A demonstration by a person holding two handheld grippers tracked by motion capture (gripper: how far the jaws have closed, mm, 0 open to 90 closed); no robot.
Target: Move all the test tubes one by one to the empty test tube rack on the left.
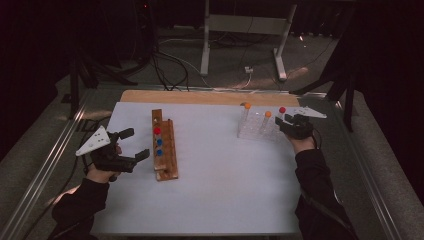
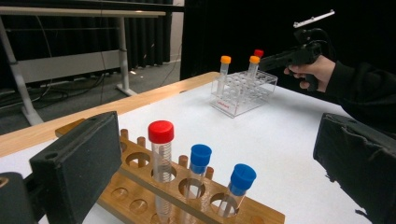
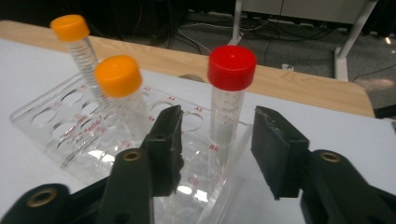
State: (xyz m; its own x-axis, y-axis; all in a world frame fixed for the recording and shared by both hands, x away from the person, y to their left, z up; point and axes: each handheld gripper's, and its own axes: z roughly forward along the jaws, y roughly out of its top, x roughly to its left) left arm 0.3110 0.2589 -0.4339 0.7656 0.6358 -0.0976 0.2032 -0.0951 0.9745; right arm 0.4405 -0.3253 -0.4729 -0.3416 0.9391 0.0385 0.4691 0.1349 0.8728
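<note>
The right gripper [image 3: 215,140] has its fingers [image 3: 166,140] spread either side of the upright red-capped tube [image 3: 229,102], not yet touching; the tube stands in the clear rack [image 3: 56,126], at its near corner.

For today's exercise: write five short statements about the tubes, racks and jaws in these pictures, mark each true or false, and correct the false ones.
1. The red-capped tube stands in the clear plastic rack. True.
2. The right gripper has its jaws clamped on that tube. False: the tube sits between them, with gaps on both sides.
3. The wooden rack holds one red-capped tube and two blue-capped tubes. True.
4. The clear rack holds three orange-capped tubes. False: two orange-capped tubes.
5. The left gripper holds a blue-capped tube. False: its jaws are open and empty.
</note>
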